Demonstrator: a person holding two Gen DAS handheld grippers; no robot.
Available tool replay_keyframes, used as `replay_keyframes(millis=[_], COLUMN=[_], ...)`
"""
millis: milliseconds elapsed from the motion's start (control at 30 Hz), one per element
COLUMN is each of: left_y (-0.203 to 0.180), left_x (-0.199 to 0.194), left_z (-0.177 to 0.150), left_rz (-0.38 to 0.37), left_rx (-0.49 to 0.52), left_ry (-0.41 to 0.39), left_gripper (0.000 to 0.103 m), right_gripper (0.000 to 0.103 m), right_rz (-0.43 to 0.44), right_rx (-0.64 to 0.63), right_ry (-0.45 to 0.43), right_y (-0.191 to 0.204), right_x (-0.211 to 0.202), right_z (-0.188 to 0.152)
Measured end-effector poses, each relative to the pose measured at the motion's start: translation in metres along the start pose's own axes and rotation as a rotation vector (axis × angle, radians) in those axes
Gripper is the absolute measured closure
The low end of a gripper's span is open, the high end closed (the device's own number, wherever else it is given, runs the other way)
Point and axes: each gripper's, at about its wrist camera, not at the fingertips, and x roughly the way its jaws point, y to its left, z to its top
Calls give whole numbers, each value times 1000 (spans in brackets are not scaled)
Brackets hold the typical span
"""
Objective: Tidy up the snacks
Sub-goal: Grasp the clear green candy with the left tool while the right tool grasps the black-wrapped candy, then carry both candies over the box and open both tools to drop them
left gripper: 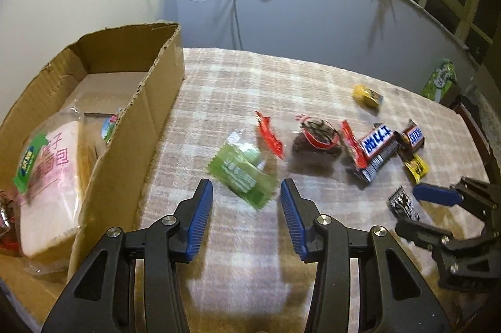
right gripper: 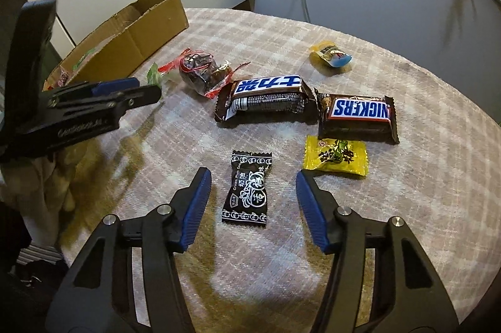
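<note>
A plaid-covered bench point(right gripper: 407, 207) carries a cardboard box point(left gripper: 150, 120) at its left edge. Right of the box, snacks scatter. Left hand-held gripper point(left gripper: 246, 204) released around green packet point(left gripper: 242, 170); right hand-held gripper point(right gripper: 252, 195) released around black candy point(right gripper: 247, 189).

Between the left gripper's point(left gripper: 246, 195) ribbed blue rubbery pads lies a green packet point(left gripper: 242, 173) of glossy, crinkled film. To its left, the box point(left gripper: 141, 120) is matt brown corrugated cardboard with torn, rough edges. The bench point(right gripper: 407, 223) wears a soft, woven plaid cloth. Between the right gripper's point(right gripper: 252, 187) matt black plastic arms, with shiny metal pins, sits a black candy point(right gripper: 247, 187) in smooth printed wrap.
</note>
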Motion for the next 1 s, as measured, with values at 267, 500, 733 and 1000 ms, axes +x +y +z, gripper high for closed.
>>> replay_keyframes(millis=[267, 500, 733, 1000], left_y=[2, 3, 6, 4], left_x=[10, 11, 9, -1], left_z=[3, 3, 1, -1], left_rz=[-9, -16, -5, -5], left_rx=[-20, -18, -37, -39], left_ry=[11, 5, -4, -27], left_gripper=[68, 83, 98, 99], right_gripper=[59, 76, 77, 77], right_rz=[-12, -28, -15, -12], right_rx=[-32, -46, -28, -1], right_ry=[-4, 1, -1, -19], right_y=[-2, -4, -9, -12], right_x=[0, -4, -5, -12], right_z=[0, -4, -5, -7])
